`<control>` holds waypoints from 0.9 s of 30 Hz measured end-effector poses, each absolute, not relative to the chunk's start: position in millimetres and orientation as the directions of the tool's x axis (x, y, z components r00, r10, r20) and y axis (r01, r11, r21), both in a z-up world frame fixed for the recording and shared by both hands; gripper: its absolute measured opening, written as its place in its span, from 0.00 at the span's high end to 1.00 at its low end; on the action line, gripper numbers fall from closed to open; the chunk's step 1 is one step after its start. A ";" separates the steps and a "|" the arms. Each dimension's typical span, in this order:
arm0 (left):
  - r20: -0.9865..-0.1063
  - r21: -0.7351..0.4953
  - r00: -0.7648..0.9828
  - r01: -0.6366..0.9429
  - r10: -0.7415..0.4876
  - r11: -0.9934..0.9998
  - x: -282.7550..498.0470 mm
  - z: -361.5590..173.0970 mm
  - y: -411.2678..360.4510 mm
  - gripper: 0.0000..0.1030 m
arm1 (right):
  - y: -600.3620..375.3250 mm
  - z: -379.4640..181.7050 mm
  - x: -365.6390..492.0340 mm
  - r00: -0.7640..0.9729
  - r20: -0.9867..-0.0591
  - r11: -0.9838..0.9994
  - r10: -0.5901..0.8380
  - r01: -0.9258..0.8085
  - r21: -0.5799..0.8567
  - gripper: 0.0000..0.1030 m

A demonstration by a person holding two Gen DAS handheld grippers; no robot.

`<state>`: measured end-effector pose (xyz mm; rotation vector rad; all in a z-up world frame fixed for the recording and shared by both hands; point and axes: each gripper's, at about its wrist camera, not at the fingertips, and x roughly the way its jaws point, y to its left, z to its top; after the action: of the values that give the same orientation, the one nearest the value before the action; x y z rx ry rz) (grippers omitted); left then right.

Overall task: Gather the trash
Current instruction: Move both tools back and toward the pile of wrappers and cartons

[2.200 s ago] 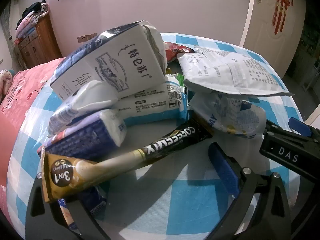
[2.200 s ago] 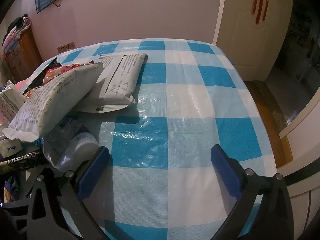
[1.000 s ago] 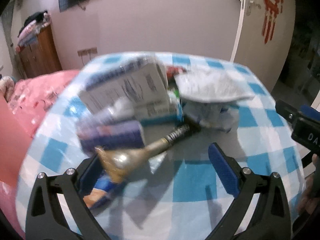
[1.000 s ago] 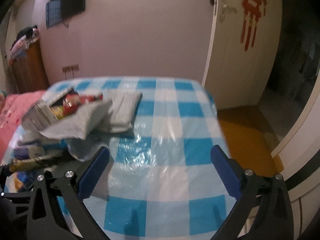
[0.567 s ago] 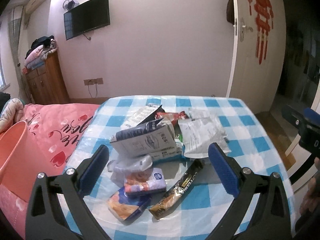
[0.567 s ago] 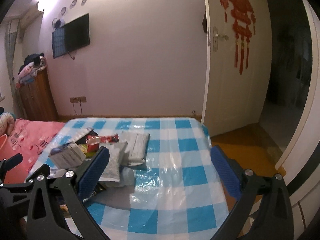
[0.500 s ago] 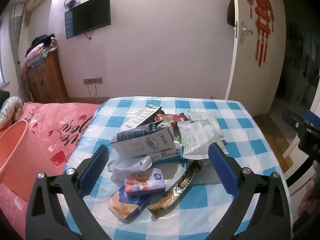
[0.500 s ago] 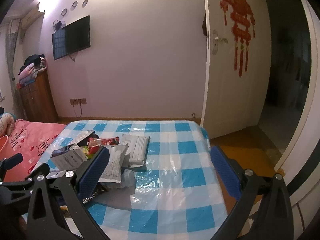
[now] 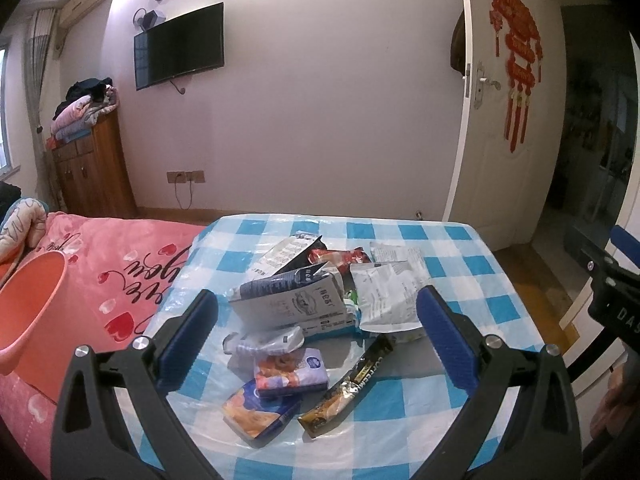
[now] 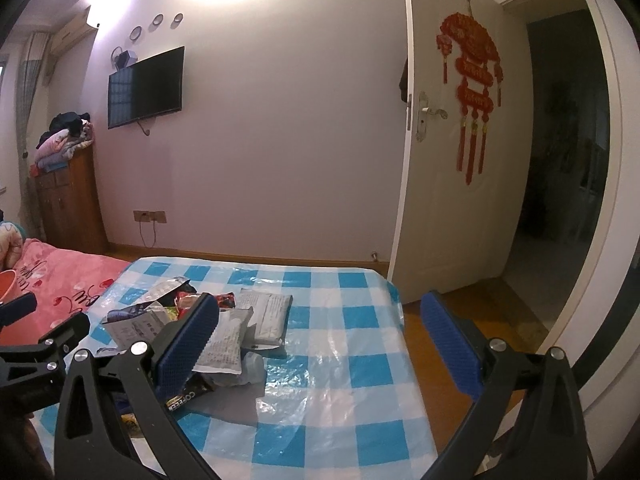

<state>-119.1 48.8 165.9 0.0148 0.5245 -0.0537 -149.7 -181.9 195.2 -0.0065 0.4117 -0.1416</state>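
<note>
A heap of trash lies on the blue-and-white checked table (image 9: 472, 280): a blue-and-white milk carton (image 9: 292, 300), a white foil pouch (image 9: 388, 292), a gold-and-black coffee-mix stick (image 9: 352, 384), a purple snack pack (image 9: 292, 372), a crushed small bottle (image 9: 264, 340) and a red wrapper (image 9: 340, 256). My left gripper (image 9: 316, 320) is open and empty, held above and short of the heap. My right gripper (image 10: 320, 340) is open and empty, raised over the table's right half. The heap also shows in the right wrist view (image 10: 224, 332).
An orange bin (image 9: 28, 300) stands at the left over a pink bedspread (image 9: 120, 264). A wooden cabinet (image 9: 92, 168) and a wall TV (image 9: 178, 44) are behind. An open white door (image 10: 448, 184) is beyond the table's right edge.
Both grippers have pulled back and up from the heap since the earliest frames. The left let the coffee stick lie on the table. In the last half second the views barely shift.
</note>
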 end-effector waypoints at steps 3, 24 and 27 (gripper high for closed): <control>-0.498 -0.002 0.866 0.054 -0.048 0.999 -119.4 166.1 49.4 0.03 | -181.9 195.2 -151.5 0.908 -0.397 0.991 -0.133 0.129 -0.036 0.03; -0.495 -0.096 0.864 0.049 -0.091 0.994 -123.8 158.2 64.0 0.03 | -183.4 165.1 -147.5 0.890 -0.445 0.996 -0.094 0.088 -0.035 0.03; -0.490 -0.102 0.867 0.047 -0.091 0.994 -123.7 151.6 65.8 0.03 | -186.4 156.1 -145.9 0.888 -0.455 0.997 -0.074 0.070 -0.025 0.03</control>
<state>-123.7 65.8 151.6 -0.0880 0.5170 -0.0721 -145.9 -186.4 156.1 -0.0078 0.4729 -0.0747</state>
